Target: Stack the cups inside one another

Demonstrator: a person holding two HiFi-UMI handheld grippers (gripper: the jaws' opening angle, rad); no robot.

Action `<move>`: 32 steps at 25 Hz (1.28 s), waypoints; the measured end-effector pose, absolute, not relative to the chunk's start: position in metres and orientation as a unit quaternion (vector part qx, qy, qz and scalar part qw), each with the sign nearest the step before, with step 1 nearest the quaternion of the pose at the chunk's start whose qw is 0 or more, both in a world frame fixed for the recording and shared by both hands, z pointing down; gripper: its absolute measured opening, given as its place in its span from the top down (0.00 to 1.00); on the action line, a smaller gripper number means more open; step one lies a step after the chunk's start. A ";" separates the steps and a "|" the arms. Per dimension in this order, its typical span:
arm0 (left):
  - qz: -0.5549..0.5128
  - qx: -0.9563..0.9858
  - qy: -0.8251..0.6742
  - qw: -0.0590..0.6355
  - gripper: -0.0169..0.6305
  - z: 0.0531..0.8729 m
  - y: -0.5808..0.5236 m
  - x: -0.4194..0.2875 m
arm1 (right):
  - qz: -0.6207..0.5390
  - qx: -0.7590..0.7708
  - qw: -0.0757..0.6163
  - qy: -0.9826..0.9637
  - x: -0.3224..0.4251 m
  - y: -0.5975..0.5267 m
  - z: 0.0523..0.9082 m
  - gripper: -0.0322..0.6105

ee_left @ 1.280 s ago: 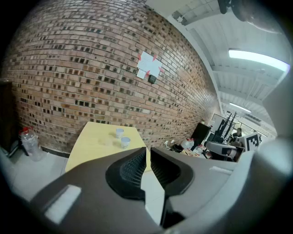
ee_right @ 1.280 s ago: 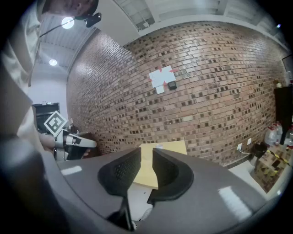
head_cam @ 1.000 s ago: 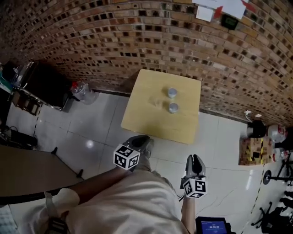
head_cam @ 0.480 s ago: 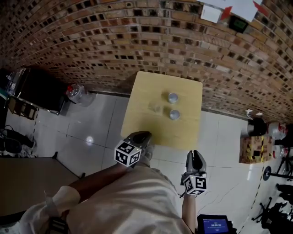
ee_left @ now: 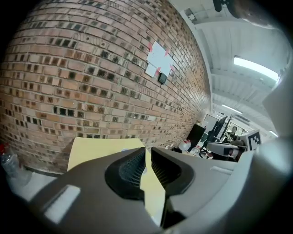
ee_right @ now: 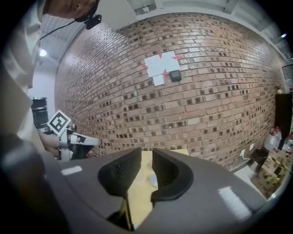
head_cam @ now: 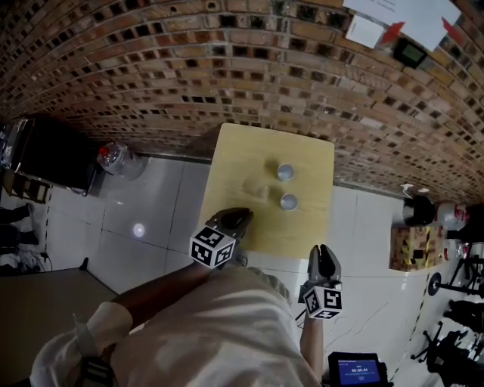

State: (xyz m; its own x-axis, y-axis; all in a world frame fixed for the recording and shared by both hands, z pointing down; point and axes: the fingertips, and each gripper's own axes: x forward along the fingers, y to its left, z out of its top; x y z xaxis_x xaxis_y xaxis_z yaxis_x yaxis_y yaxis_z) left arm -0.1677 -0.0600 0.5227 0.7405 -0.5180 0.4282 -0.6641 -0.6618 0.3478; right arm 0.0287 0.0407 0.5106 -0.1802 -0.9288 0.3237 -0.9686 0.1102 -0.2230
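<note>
A small yellow table [head_cam: 234,162] stands against the brick wall. Two cups with pale rims, one [head_cam: 285,172] farther and one [head_cam: 289,202] nearer, sit apart on its right half. A faint clear cup [head_cam: 259,189] seems to stand to their left. My left gripper [head_cam: 236,219] reaches over the table's near left edge; its jaws are opening slightly, a thin gap with nothing in it [ee_left: 147,153]. My right gripper [head_cam: 324,258] hangs over the floor short of the table's near right corner. Its jaws stand narrowly apart and hold nothing [ee_right: 146,155].
A brick wall [head_cam: 189,68] with taped papers [head_cam: 401,19] backs the table. A plastic bottle [head_cam: 113,159] and a dark cabinet [head_cam: 53,155] sit on the floor at left. Clutter [head_cam: 423,219] lies at right, a tablet [head_cam: 354,372] at the bottom.
Both grippers and the camera have advanced toward the table. The left gripper's tip went from over the floor to over the table's near edge. The cups have not moved.
</note>
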 end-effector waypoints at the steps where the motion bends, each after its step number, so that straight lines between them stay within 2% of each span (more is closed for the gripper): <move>1: 0.145 0.901 -0.330 0.242 0.89 0.522 -0.069 -0.170 | 0.195 0.639 0.052 -0.742 0.027 0.035 0.512 0.84; 4: 0.147 0.904 -0.332 0.225 0.89 0.524 -0.091 -0.176 | 0.195 0.642 0.054 -0.739 0.025 0.018 0.516 0.84; 13: 0.197 0.900 -0.308 0.237 0.85 0.566 -0.103 -0.165 | 0.212 0.640 0.065 -0.736 0.029 -0.011 0.523 0.84; 17: 0.257 0.894 -0.300 0.210 0.82 0.599 -0.105 -0.155 | 0.218 0.628 0.062 -0.744 0.037 -0.020 0.524 0.84; 20: 0.311 0.889 -0.284 0.177 0.76 0.631 -0.106 -0.139 | 0.223 0.611 0.062 -0.757 0.047 -0.030 0.525 0.84; 25: 0.402 0.862 -0.268 0.152 0.75 0.703 -0.113 -0.121 | 0.237 0.575 0.088 -0.778 0.064 -0.043 0.539 0.84; 32: 0.508 0.828 -0.229 0.065 0.73 0.761 -0.133 -0.107 | 0.234 0.554 0.095 -0.794 0.083 -0.072 0.544 0.84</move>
State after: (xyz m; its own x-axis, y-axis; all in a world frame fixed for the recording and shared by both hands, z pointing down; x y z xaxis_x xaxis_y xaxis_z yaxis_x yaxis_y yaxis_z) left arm -0.1074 -0.1334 0.7614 0.3794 -0.3132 0.8706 -0.4455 -0.8865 -0.1247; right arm 0.0827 -0.0716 0.5436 -0.3690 -0.8343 0.4096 -0.9230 0.2775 -0.2664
